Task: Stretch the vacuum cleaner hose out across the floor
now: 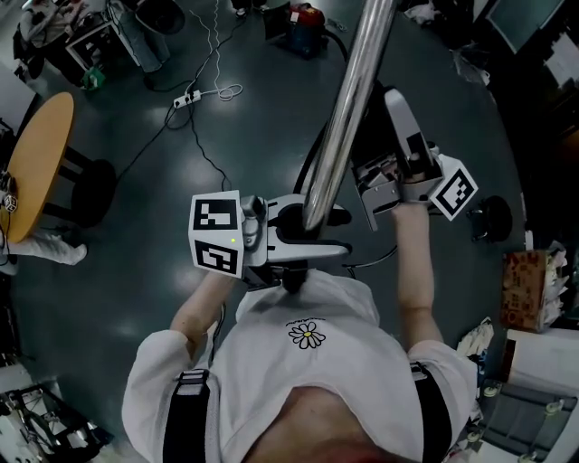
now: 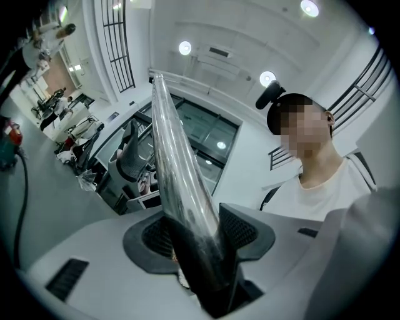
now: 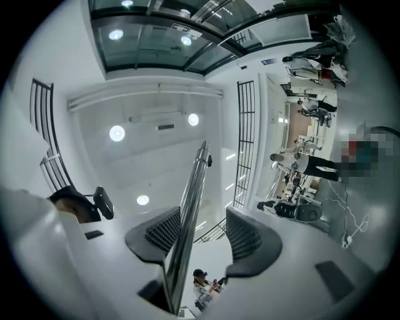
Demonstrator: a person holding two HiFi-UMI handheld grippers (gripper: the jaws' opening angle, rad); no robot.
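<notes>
A shiny metal vacuum tube (image 1: 348, 99) rises steeply from my chest height towards the camera. My left gripper (image 1: 308, 231) is shut on its lower end; in the left gripper view the tube (image 2: 181, 187) fills the gap between both dark pads (image 2: 247, 231). My right gripper (image 1: 366, 181) sits higher, to the right of the tube. In the right gripper view the tube (image 3: 187, 219) runs between the jaws of this gripper (image 3: 197, 234), along the left pad (image 3: 159, 234), with a clear gap to the right pad. A red and blue vacuum cleaner (image 1: 303, 23) stands far off on the dark floor.
A round wooden table (image 1: 36, 163) stands at the left. A white power strip (image 1: 187, 98) with loose cables lies on the floor ahead. At the right are a black round base (image 1: 493, 217) and a cardboard box (image 1: 525, 289).
</notes>
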